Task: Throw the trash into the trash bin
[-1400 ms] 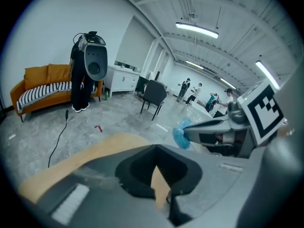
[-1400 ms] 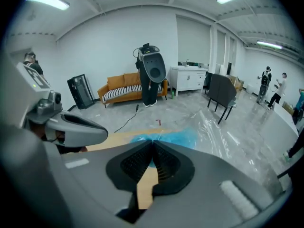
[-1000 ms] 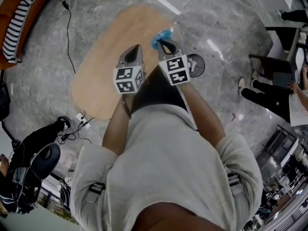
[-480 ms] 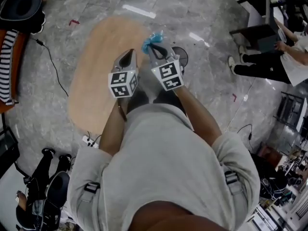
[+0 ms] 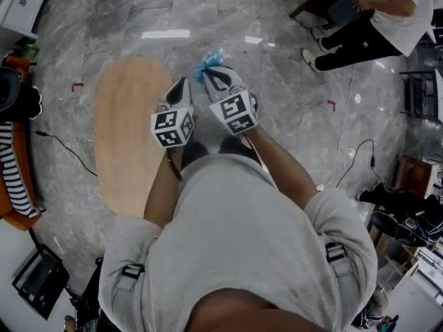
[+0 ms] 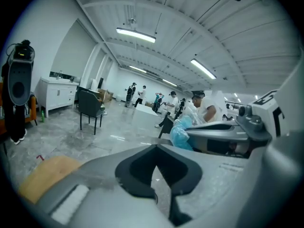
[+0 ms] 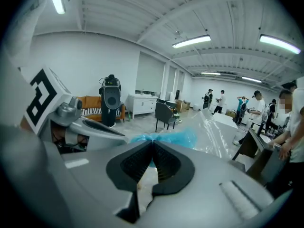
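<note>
The trash is a crumpled blue plastic bag (image 5: 210,61) that sticks out beyond the tips of my right gripper (image 5: 214,77). In the right gripper view that gripper (image 7: 152,144) is shut on the blue bag (image 7: 166,138), and clear plastic film (image 7: 213,133) spreads out to its right. My left gripper (image 5: 182,86) is held close beside it on the left. Its jaws (image 6: 156,147) are shut with nothing between them, and the blue bag (image 6: 182,133) shows to its right. Both grippers are in the air over grey marble floor. No trash bin is visible.
An oval wooden table (image 5: 128,137) lies to the left below the grippers. Seated people (image 5: 363,9) are at the top right. Cables (image 5: 351,159) run across the floor on the right, and an orange sofa with a striped cushion (image 5: 14,168) is at the left. A dark chair (image 6: 90,110) stands ahead.
The whole view has swung round: the table has slid to the left and the seated people have come in at the top right. Both grippers moved together, the right still shut on the blue bag.
</note>
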A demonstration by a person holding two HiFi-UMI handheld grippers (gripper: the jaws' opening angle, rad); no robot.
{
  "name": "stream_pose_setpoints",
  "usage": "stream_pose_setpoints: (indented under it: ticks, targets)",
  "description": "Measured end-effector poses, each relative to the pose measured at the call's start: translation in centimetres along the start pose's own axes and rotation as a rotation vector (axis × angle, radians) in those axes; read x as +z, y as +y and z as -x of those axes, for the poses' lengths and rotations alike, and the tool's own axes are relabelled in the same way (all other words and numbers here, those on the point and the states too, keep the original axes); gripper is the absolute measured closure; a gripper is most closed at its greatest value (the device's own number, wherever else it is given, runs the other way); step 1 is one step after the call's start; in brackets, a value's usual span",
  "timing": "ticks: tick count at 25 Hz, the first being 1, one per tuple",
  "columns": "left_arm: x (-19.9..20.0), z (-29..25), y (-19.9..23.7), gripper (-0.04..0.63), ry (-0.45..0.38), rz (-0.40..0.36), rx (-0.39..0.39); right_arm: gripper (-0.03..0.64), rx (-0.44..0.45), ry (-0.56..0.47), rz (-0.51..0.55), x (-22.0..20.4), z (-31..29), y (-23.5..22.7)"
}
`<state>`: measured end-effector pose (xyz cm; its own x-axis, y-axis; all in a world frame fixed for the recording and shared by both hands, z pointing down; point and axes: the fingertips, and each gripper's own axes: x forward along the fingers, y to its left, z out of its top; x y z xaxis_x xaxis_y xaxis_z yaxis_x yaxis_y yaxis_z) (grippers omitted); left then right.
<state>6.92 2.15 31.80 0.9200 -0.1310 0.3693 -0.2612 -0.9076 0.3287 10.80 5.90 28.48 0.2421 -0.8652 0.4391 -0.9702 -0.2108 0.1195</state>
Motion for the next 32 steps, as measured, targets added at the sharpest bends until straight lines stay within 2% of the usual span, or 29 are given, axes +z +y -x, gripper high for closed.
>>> stream_pose_setpoints:
  ticks: [9, 15, 23, 32]
  targets:
    - [-1.5, -6.3, -12.6, 0.578, 0.046, -0.073, -0.088, 0.600, -0.095, -0.018, -0.097, -5.2, 8.4, -10.2]
    - [-3.7, -9.4, -18.7, 0.577, 0.078, -0.106, -0.099, 0.600, -0.118, -0.024, -0.139, -9.0, 12.4, -15.2]
    - [-4.7, -12.2, -22.3, 0.577, 0.122, -0.128, -0.039, 0.600, -0.076, -0.054, -0.184, -11.2, 14.2, -20.5]
    - [-5.6, -12.7, -19.3, 0.577, 0.165, -0.103, 0.018, 0.600, -0.028, -0.032, -0.213, -11.8, 11.2, -20.2]
